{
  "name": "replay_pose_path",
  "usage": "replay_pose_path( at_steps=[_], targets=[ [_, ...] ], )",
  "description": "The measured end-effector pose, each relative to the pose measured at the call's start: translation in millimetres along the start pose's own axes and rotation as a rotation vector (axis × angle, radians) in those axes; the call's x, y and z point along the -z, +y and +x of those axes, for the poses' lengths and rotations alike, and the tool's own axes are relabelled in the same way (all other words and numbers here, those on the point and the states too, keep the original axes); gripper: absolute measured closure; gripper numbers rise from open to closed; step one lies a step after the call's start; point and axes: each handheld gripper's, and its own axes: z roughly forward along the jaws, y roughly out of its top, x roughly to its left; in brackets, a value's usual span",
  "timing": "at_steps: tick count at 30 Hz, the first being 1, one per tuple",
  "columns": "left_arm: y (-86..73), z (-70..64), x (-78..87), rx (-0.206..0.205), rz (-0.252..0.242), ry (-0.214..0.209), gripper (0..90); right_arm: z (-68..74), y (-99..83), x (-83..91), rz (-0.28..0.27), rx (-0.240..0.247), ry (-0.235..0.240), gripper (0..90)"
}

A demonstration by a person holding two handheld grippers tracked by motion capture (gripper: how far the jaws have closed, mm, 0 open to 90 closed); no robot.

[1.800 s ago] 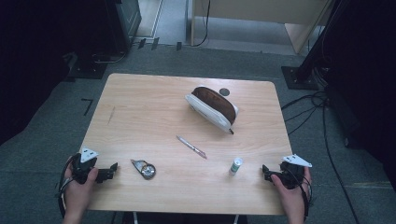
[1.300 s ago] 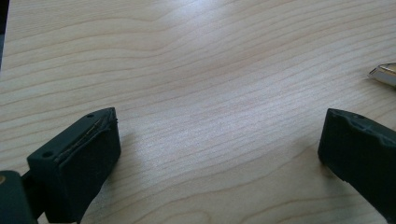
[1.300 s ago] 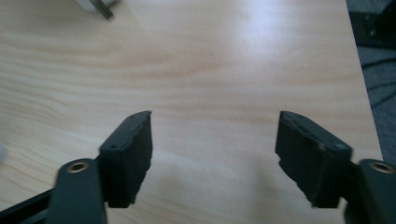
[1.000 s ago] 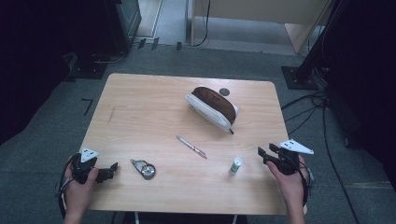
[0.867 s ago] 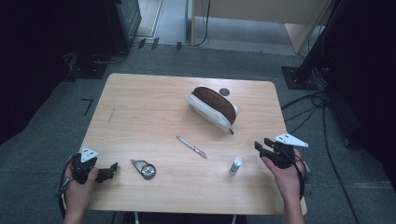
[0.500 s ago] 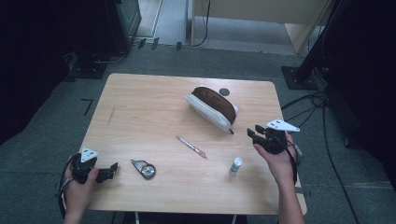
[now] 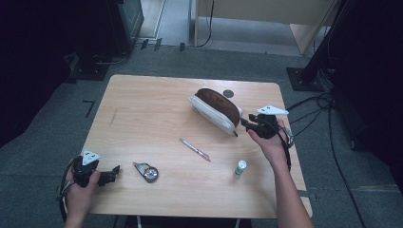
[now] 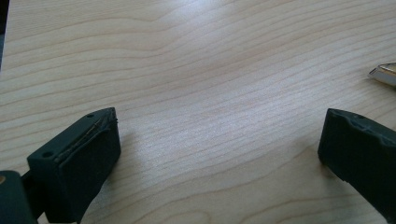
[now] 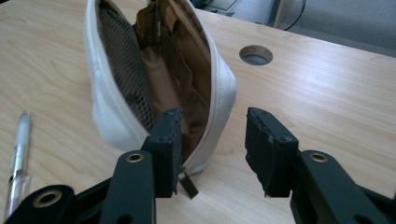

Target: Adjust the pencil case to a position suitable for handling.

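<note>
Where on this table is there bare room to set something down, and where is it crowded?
Free: the far-left stretch of the table, left of the open pouch and beyond the tape measure; also the near edge between tape measure and small bottle. Crowded: the right side, where the right gripper nears the pouch, with the pen close by.

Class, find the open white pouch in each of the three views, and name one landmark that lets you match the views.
High view: the white pouch lies right of the table's middle, beside the right gripper.
Left gripper view: not in it.
Right gripper view: pouch upper left of centre, above the jaws.
Shared landmark: the pen.
</note>
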Motion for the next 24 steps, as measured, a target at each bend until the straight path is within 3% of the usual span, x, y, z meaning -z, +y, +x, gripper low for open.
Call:
replay_pose_path(
  at_steps=[13,18,20,24],
  targets=[
    [-0.2,-0.5,0.0,0.002,-0.002,-0.001,0.0,-9.7,26.0,-38.5,0.015,-0.001,0.02,43.4],
    [-0.2,-0.5,0.0,0.002,-0.002,-0.001,0.0,-14.6,27.8,-52.3,0.047,-0.015,0.044,45.8],
    [-0.2,-0.5,0.0,0.002,-0.002,-0.001,0.0,-17.9,24.9,-59.7,0.062,-0.049,0.07,48.4],
    [-0.2,-0.5,0.0,0.001,-0.002,-0.001,0.0,-17.2,18.4,-69.8,0.104,-0.033,0.114,53.4]
  ],
)
